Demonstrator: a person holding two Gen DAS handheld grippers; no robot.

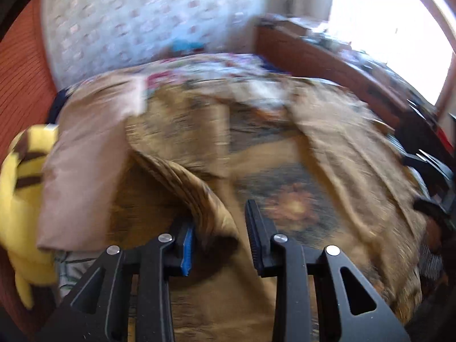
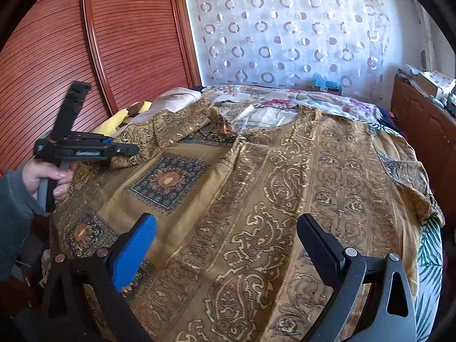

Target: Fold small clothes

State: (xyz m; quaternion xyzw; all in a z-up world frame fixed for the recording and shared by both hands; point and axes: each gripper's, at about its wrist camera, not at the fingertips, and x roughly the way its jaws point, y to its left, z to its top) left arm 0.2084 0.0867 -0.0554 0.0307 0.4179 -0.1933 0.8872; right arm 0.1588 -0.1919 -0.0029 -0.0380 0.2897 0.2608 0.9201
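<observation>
A golden-brown paisley garment [image 2: 285, 185] lies spread over the bed, neckline toward the far wall. My left gripper [image 1: 219, 216] is shut on a raised fold of its left sleeve [image 1: 199, 193], which tents up from the bed; the left wrist view is blurred. In the right wrist view that left gripper [image 2: 125, 149] sits at the garment's left edge, held by a hand [image 2: 48, 176] in a grey sleeve. My right gripper [image 2: 226, 219] stands open above the garment's lower middle, with nothing between its blue and black fingers.
A yellow striped plush toy [image 1: 22, 199] and a pink pillow [image 1: 85, 171] lie at the bed's left side. A red slatted wardrobe [image 2: 85, 42] stands on the left, a wooden dresser [image 2: 421, 119] on the right. A flowered sheet [image 2: 285, 99] covers the bed's far end.
</observation>
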